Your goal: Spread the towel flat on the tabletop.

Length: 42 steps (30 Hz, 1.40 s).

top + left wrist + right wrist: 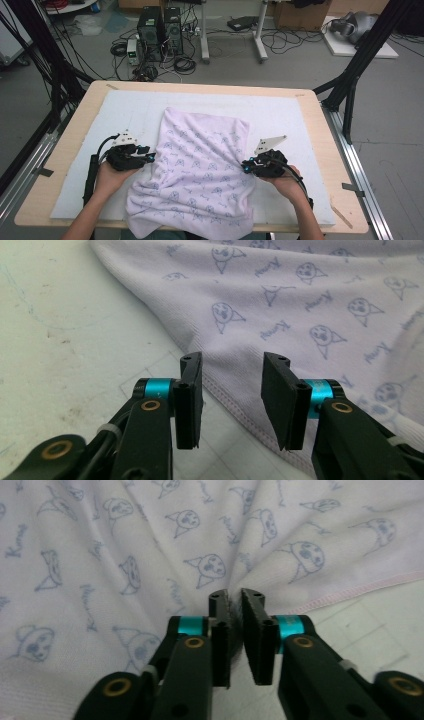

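A pale lilac towel [197,170] printed with small blue cartoon faces lies spread over the white mat [280,112] on the desk [310,107], its near end hanging over the front edge towards the person and its surface rumpled into soft folds. The work in hand looks like taking hold of the towel's two side hems, most likely to straighten or fold it. The left gripper [150,158] sits at the towel's left edge; in the left gripper view its jaws stand apart with the stitched hem [235,397] running between them, and the pads do not press on the cloth, so nothing is held on that side. The right gripper [246,166] is at the right edge, where the fabric puckers towards it; in the right gripper view the jaws are drawn nearly together with a thin fold of the towel [235,580] bunched at their tips, which reads as a pinch on the cloth. The next move seems to call for the left jaws to close on the hem, squarely and deep enough past the stitching not to slip, so that both sides can be lifted evenly together.
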Tool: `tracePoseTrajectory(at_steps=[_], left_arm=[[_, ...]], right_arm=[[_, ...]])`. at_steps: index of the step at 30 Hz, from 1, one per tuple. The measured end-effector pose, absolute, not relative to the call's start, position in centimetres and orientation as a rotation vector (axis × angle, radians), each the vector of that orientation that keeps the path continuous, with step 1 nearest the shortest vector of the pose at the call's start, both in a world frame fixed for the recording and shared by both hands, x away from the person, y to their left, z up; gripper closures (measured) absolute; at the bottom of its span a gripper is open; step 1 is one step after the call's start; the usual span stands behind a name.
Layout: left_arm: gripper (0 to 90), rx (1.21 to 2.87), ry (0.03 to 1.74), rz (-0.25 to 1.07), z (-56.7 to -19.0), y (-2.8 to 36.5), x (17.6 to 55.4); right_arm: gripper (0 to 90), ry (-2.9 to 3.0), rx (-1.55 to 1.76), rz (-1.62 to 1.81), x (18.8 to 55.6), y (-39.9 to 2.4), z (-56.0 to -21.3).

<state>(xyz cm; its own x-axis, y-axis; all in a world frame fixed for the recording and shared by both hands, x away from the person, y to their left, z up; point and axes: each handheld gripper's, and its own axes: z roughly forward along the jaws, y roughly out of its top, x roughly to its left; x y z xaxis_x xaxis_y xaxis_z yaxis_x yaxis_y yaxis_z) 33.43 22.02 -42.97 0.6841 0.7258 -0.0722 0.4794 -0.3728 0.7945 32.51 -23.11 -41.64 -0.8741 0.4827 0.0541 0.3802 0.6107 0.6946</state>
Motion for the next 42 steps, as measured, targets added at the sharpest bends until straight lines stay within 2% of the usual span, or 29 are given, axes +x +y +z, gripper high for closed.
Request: tracePoseTrajectory(at_steps=[2, 6, 7, 13, 20, 21, 22, 24, 27, 30, 32, 36, 42], left_arm=[[60.5, 2.054, 0.928, 0.359, -43.3, 21.6, 33.9], [60.5, 2.088, 0.935, 0.328, -44.2, 20.0, 35.2], [63.6, 2.101, 0.928, 0.327, -44.4, 19.5, 35.4], [88.0, 2.138, 0.851, 0.359, -44.1, 17.7, 35.2], [89.3, 2.131, 0.772, 0.317, -42.7, 18.0, 33.8], [88.1, 2.113, 0.765, 0.319, -42.4, 18.2, 33.6], [83.3, 2.096, 0.764, 0.325, -42.2, 18.3, 33.6], [73.4, 2.072, 0.797, 0.354, -42.0, 18.5, 33.9], [59.7, 2.096, 0.872, 0.363, -42.9, 18.4, 35.1], [55.2, 2.159, 0.905, 0.34, -44.2, 18.1, 35.9], [60.8, 2.152, 0.886, 0.378, -44.3, 18.0, 35.8], [86.8, 2.174, 0.846, 0.358, -44.2, 18.0, 35.5], [88.2, 2.221, 0.772, 0.372, -43.5, 18.5, 33.5]], right_arm=[[71.9, 2.689, 0.736, 1.118, 32.7, -22.9, -42.1], [71.0, 2.689, 0.772, 1.124, 33.3, -22.5, -42.9], [71.3, 2.696, 0.775, 1.115, 33.4, -22.4, -43.1], [84.8, 2.7, 0.772, 1.071, 33.3, -22.6, -43.3], [85.6, 2.716, 0.709, 1.051, 31.6, -23.6, -41.8], [85.4, 2.726, 0.696, 1.055, 31.3, -23.8, -41.6], [84.1, 2.742, 0.701, 1.074, 31.1, -24.0, -41.3], [74.0, 2.718, 0.7, 1.102, 31.0, -24.3, -40.9], [65.7, 2.639, 0.738, 1.143, 31.6, -24.4, -40.5], [61.6, 2.623, 0.747, 1.128, 32.4, -23.8, -40.9], [59.8, 2.654, 0.757, 1.098, 32.8, -23.4, -41.6], [58.0, 2.686, 0.773, 1.088, 33.0, -22.9, -42.7], [62.3, 2.73, 0.752, 1.033, 32.3, -22.5, -43.1]])
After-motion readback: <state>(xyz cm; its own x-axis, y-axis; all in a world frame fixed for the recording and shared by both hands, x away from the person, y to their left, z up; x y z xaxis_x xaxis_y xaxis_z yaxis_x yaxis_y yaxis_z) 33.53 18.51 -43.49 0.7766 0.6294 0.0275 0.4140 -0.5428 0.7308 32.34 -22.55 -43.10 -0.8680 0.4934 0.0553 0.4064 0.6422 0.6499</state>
